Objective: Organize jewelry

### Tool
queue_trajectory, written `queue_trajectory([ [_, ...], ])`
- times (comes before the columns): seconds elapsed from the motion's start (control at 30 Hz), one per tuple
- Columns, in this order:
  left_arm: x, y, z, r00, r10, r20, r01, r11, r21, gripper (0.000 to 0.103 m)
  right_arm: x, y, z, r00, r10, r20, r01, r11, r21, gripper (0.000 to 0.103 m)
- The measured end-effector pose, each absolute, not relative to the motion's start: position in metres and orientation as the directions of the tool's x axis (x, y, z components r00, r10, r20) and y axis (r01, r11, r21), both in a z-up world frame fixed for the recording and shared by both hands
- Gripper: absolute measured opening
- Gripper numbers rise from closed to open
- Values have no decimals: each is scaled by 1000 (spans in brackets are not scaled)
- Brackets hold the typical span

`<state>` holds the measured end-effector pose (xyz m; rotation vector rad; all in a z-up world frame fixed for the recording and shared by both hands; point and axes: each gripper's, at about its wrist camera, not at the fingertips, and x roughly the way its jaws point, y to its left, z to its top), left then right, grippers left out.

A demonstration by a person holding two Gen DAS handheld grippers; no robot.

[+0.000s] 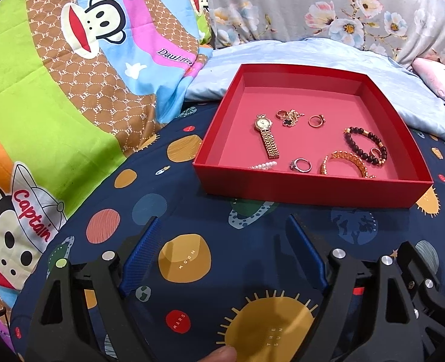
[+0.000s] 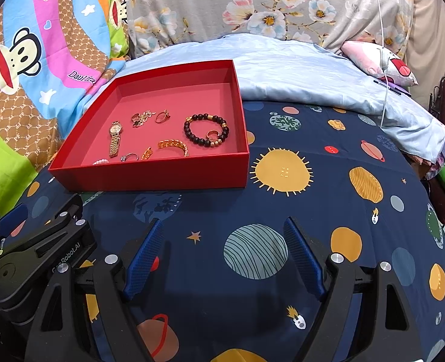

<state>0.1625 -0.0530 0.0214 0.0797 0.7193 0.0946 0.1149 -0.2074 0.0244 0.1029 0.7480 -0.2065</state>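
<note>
Both grippers, left gripper (image 1: 222, 252) and right gripper (image 2: 222, 255), held spread, empty, near red tray (image 1: 313, 188). Jewelry judged gathered; next pick undecided, perhaps gold watch (image 1: 266, 134).

Jewelry in tray (image 1: 313, 191), watch (image 1: 267, 135) left, beaded bracelet (image 1: 364, 146) right

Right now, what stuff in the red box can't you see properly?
- Pearl piece: the red box's near wall hides most of it in both views, so bracelet or necklace is unclear.
- Gold watch: dial too small to read in either view.
- Necklace tangle: chain and black charm bunched with a ring; too small to separate.
- Small ring inside the dark bead bracelet: details too small.
</note>
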Motion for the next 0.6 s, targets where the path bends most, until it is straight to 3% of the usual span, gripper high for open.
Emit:
queue_trajectory([
  [0.6,162,-54,22,746,106,-657,-54,994,99,79,115,-207,24,713,-150,-685,223,975,19,80],
])
